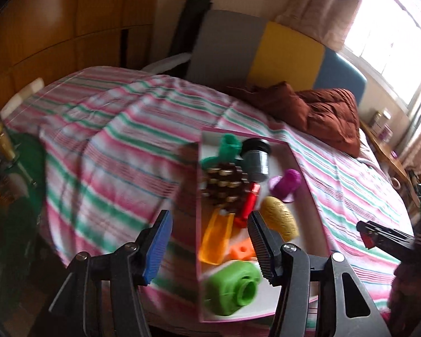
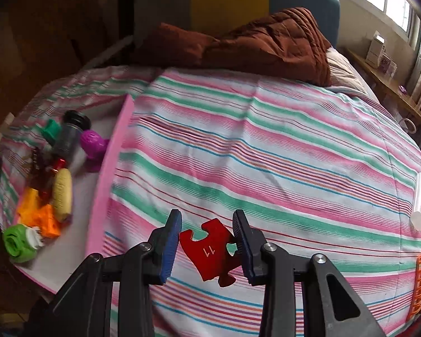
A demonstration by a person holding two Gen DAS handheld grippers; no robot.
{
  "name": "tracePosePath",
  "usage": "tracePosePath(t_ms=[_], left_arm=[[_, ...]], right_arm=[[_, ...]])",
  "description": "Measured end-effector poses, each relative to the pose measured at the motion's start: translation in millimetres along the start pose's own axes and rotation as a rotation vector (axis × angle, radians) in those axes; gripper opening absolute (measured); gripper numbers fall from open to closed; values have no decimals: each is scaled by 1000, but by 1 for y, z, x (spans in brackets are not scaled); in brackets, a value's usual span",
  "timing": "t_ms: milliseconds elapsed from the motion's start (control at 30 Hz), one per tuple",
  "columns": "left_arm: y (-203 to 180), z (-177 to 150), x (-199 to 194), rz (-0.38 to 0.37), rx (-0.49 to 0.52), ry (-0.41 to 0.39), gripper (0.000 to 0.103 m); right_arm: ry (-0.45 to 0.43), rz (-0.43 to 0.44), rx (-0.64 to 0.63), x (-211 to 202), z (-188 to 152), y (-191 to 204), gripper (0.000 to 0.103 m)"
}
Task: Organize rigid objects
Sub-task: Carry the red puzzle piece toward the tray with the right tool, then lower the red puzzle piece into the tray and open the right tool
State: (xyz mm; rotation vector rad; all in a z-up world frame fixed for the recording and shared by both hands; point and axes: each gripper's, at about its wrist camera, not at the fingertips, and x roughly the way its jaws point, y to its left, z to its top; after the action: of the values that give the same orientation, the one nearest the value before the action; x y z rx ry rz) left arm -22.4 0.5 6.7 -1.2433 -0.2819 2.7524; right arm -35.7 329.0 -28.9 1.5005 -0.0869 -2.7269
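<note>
The left gripper (image 1: 210, 241) hangs empty over the near end of the pink-rimmed tray (image 1: 198, 224), jaws partly apart with nothing between them. Much looks already sorted there: a green threaded piece (image 1: 233, 287), orange pieces (image 1: 216, 238), a yellow corn cob (image 1: 280, 220), a pinecone (image 1: 224, 185), a grey jar (image 1: 256, 158), a purple piece (image 1: 285, 184) and a teal piece (image 1: 228, 147), lying loosely on the tray.

The right gripper (image 2: 207, 248) pinches a red puzzle piece (image 2: 210, 252) over the striped bedsheet (image 2: 266, 154), right of the tray (image 2: 109, 174). It is held flat, long axis slanting from upper left to lower right. A clear tube (image 2: 418, 199) and an orange lattice piece (image 2: 419, 283) still lie outside, so I judge the sorting mostly done.
</note>
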Motion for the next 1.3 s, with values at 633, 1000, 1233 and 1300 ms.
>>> tracePosePath(t_ms=[633, 1000, 1233, 1300], left_arm=[[50, -4, -19, 147, -73, -57, 63], [60, -7, -23, 188, -89, -71, 71], [54, -9, -26, 199, -70, -80, 78], [52, -10, -27, 201, -63, -81, 80]], right_arm=[[75, 81, -263, 38, -17, 160, 38], [63, 69, -228, 44, -19, 158, 39], [13, 51, -237, 34, -20, 160, 44], [-3, 50, -239, 29, -19, 159, 44]])
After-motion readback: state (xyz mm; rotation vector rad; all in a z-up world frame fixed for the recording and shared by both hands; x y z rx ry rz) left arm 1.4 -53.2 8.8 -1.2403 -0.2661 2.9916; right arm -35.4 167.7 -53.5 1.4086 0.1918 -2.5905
